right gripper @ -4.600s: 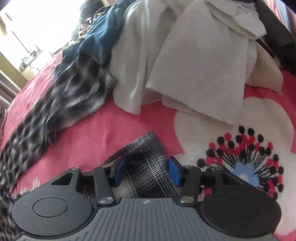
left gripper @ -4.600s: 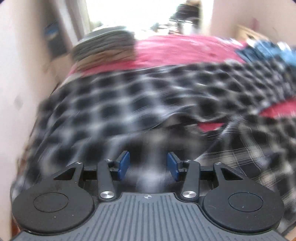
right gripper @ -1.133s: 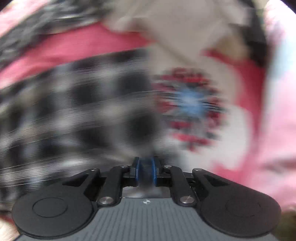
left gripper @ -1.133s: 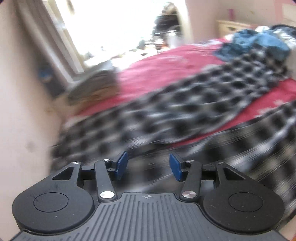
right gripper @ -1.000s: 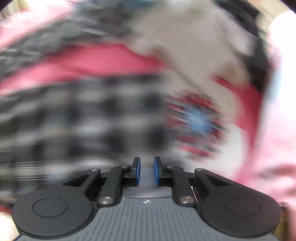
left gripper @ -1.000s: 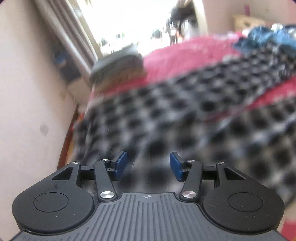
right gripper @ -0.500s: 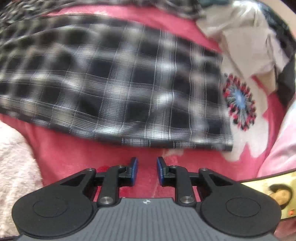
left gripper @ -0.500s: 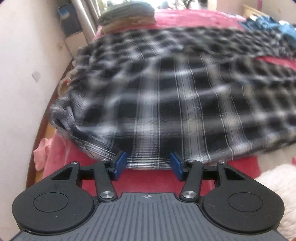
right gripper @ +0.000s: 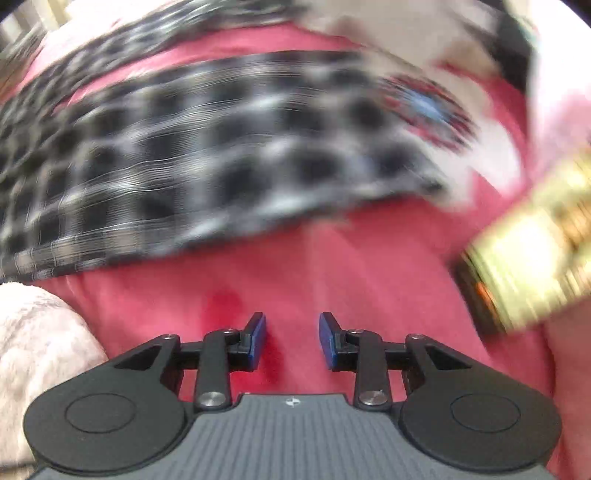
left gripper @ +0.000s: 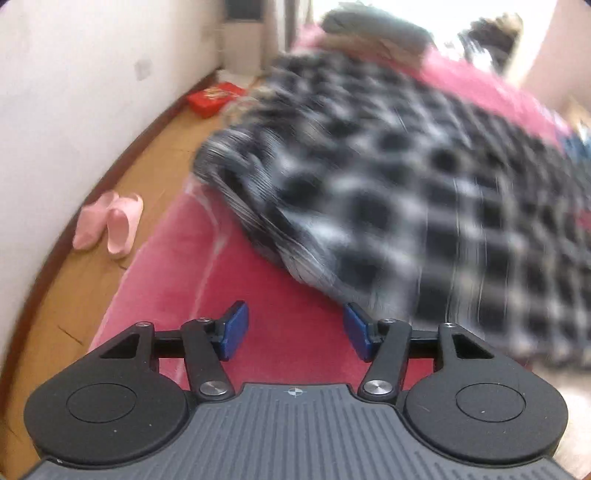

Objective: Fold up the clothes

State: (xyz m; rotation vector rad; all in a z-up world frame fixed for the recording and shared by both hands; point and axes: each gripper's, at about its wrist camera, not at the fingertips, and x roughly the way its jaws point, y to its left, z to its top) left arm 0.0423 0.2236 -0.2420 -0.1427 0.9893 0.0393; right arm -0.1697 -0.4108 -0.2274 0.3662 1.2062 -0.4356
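In the left wrist view, the left gripper [left gripper: 295, 330] is standing released, its blue pads spreading a little wider with nothing between them except bare red bedspread [left gripper: 207, 280]. A second ago the black-and-white checked flannel shirt [left gripper: 406, 192] was filling the space ahead of the pads; now it is lying flat across the middle and right of the frame, its folded near edge running from centre left down toward the right pad, close to that pad but, as far as the blur lets me tell, not touching it. The view is now taking in the wooden floor [left gripper: 122, 184] at left, with a pair of pink slippers [left gripper: 107, 223] and a red box [left gripper: 214, 96] beside the white wall. A stack of folded grey clothes [left gripper: 373, 31] is sitting at the top of the frame.

In the right wrist view, the right gripper [right gripper: 291, 341] is opening: a second ago its pads were nearly pinched together, and now they are parting over bare bedspread [right gripper: 332, 258], holding nothing. The shirt [right gripper: 207, 147] is stretching across the upper half of the frame, its hem well clear of the pads. A pale fluffy fabric [right gripper: 33, 339] is showing at lower left and a blurred yellow object [right gripper: 535, 236] at right.

Judging from this, both grippers are letting go after laying one fold, so the shirt is resting on the bed and waiting for the next grasp.
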